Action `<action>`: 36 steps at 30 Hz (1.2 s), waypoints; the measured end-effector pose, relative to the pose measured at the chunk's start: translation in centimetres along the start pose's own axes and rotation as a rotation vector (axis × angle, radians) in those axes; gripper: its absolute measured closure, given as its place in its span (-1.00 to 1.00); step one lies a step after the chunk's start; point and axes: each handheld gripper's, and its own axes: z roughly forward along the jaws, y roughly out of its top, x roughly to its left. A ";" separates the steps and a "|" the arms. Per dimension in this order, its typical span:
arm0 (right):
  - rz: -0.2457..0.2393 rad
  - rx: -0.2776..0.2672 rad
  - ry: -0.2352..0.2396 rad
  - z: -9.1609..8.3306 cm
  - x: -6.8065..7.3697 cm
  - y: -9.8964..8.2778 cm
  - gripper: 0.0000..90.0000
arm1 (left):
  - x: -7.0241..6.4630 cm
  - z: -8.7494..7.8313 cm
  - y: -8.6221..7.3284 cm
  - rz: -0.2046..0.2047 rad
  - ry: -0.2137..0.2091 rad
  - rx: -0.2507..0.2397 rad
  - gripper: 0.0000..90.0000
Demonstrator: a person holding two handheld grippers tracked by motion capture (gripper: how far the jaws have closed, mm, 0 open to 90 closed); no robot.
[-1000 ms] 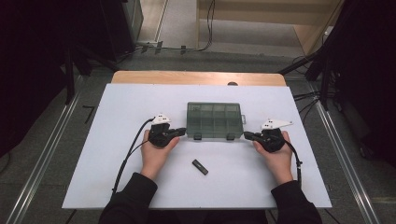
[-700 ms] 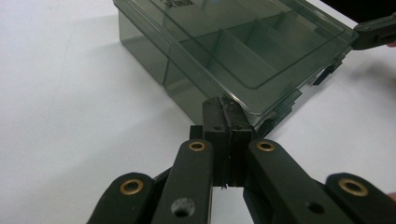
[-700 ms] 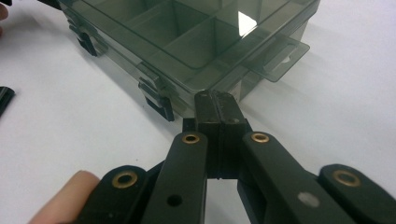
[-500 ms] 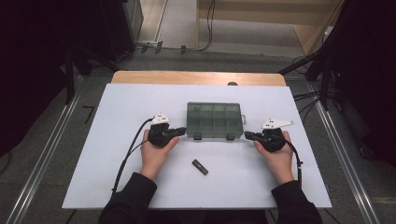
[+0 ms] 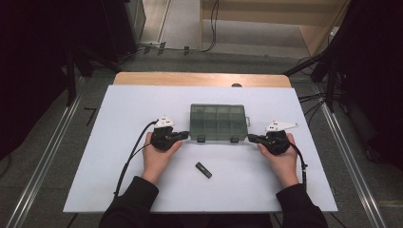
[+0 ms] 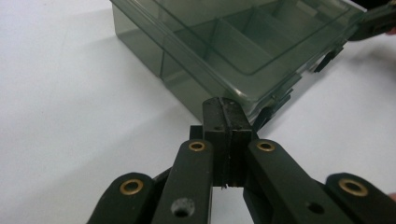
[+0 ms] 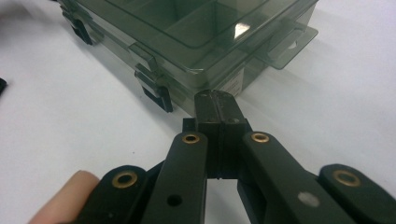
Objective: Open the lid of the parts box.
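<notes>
Centrally on the white table sits a smoky-green clear compartment box, lid latched shut, no readable writing. The left gripper and right gripper flank its front corners, fingers pressed together, holding nothing.

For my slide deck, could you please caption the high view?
Both shut tools, left and right, flank a closed compartment box; small black stick lies nearby.
</notes>
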 end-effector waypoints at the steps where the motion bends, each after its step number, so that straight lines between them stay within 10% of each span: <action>1: 0.002 -0.004 0.001 -0.1 0.0 0.1 0.96 | 0.0 0.0 0.0 0.002 -0.001 0.004 0.99; 25: 0.003 -0.108 0.002 -1.7 0.4 1.2 0.95 | -0.2 -1.0 1.4 0.015 -0.065 -0.116 0.99; 30: 0.018 -0.149 -0.016 -2.6 0.4 2.1 0.48 | -0.2 -1.0 2.1 0.014 -0.069 -0.135 0.99; 36: 0.025 -0.227 -0.008 -3.2 0.5 3.0 -0.70 | 0.1 -0.8 2.9 0.005 -0.078 -0.160 0.99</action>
